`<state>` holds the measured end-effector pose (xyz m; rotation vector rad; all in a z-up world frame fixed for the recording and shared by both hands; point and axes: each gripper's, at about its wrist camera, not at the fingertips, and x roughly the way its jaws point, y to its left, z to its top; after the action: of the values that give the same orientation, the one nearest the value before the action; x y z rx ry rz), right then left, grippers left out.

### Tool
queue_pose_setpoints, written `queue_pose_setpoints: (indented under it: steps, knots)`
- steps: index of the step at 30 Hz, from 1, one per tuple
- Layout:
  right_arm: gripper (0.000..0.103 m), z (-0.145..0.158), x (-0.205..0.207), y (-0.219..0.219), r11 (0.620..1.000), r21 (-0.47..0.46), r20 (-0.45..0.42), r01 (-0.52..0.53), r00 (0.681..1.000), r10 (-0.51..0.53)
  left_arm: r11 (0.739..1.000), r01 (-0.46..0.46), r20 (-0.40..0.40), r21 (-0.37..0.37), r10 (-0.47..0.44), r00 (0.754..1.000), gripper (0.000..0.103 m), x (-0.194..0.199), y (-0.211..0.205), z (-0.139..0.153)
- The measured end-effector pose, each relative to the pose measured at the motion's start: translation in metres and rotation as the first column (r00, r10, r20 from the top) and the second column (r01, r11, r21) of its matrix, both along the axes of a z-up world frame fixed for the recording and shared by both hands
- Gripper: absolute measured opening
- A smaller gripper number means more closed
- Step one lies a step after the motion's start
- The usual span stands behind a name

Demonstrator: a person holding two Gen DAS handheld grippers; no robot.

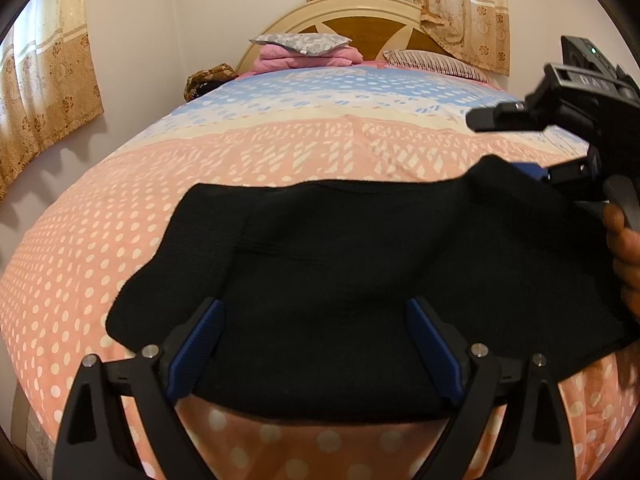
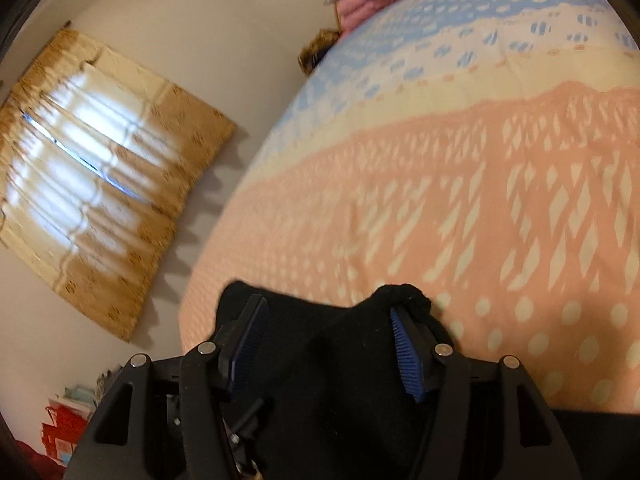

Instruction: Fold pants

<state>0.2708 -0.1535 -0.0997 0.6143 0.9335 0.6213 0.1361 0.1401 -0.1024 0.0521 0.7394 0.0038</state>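
Observation:
The black pants [image 1: 340, 264] lie folded across the near part of the bed's pink dotted cover [image 1: 120, 240]. My left gripper [image 1: 314, 344] is open, its blue pads spread wide just over the near edge of the pants. My right gripper [image 2: 330, 344] is open too, with black cloth [image 2: 340, 380] bunched between and over its spread pads [image 2: 406, 356]. The right gripper also shows in the left wrist view [image 1: 568, 128] at the pants' far right corner, a hand on its handle.
The bed has a cream and wood headboard [image 1: 352, 20] with pillows and pink folded bedding [image 1: 308, 50] at the far end. Curtained windows [image 2: 100, 176] are on the left wall. Red items [image 2: 56, 436] sit on the floor to the left.

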Motion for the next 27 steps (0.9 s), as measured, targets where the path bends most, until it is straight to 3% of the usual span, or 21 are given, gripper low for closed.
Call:
queue_pose_setpoints:
  steps: [3,5,6,8,9,11,12,13,15,18,20,23,26,27]
  knots:
    - [0.062,0.006,0.007,-0.002,0.996,-0.078,0.035,0.044,0.999,-0.041,1.000,-0.001,-0.003,0.003,0.001,1.000,0.095,0.000,0.000,0.000]
    - [0.062,0.014,0.016,-0.012,0.954,-0.268,0.105,0.137,0.988,-0.113,1.000,-0.003,-0.005,0.007,0.003,1.000,0.095,0.000,-0.001,0.000]
    - [0.062,0.016,0.021,-0.024,0.942,-0.291,0.090,0.166,0.985,-0.146,1.000,-0.003,-0.004,0.007,0.003,1.000,0.095,0.000,-0.001,0.000]
    - [0.062,0.028,0.022,-0.049,0.953,-0.235,0.059,0.191,0.982,-0.182,1.000,-0.002,-0.004,0.003,0.002,1.000,0.095,0.001,-0.001,0.000]
    - [0.062,0.038,0.015,-0.050,0.952,-0.243,0.091,0.185,0.982,-0.168,1.000,-0.001,-0.004,0.004,0.001,1.000,0.096,0.001,-0.002,0.000]
    - [0.061,0.058,-0.008,-0.030,0.923,-0.354,0.177,0.151,0.980,-0.093,1.000,-0.001,-0.002,0.005,0.001,1.000,0.096,0.002,-0.002,0.000]
    - [0.054,0.063,-0.021,-0.012,0.918,-0.383,0.197,0.104,0.980,-0.028,1.000,-0.001,-0.002,0.005,0.001,1.000,0.096,0.002,-0.001,0.000]
    - [0.044,0.063,-0.029,-0.003,0.923,-0.379,0.198,0.068,0.980,0.009,1.000,-0.001,-0.001,0.004,0.001,1.000,0.096,0.001,-0.001,0.001]
    - [0.043,0.051,-0.044,0.023,0.930,-0.367,0.158,-0.011,0.985,0.074,1.000,0.000,0.000,0.001,0.000,1.000,0.096,0.002,-0.001,0.001]
    - [0.044,0.016,-0.054,0.033,0.909,-0.415,0.081,-0.036,0.994,0.076,1.000,0.000,-0.001,0.003,0.000,1.000,0.096,0.001,-0.001,0.001]
    - [0.042,0.000,-0.061,0.015,0.929,-0.368,0.028,-0.038,0.998,0.052,1.000,0.000,-0.001,0.004,0.000,1.000,0.096,0.001,0.000,0.000]
    - [0.044,0.017,-0.085,-0.033,0.958,-0.286,0.035,0.028,0.999,-0.019,1.000,-0.005,-0.005,0.010,0.005,1.000,0.096,0.000,0.000,0.000]
    - [0.044,0.049,-0.135,-0.111,0.961,-0.178,0.087,0.214,0.976,-0.201,1.000,-0.006,-0.009,0.011,0.006,1.000,0.096,0.001,0.001,0.001]
    - [0.044,0.058,-0.159,-0.152,0.937,-0.144,0.105,0.318,0.946,-0.306,1.000,-0.008,-0.010,0.014,0.009,1.000,0.096,0.001,0.001,0.001]
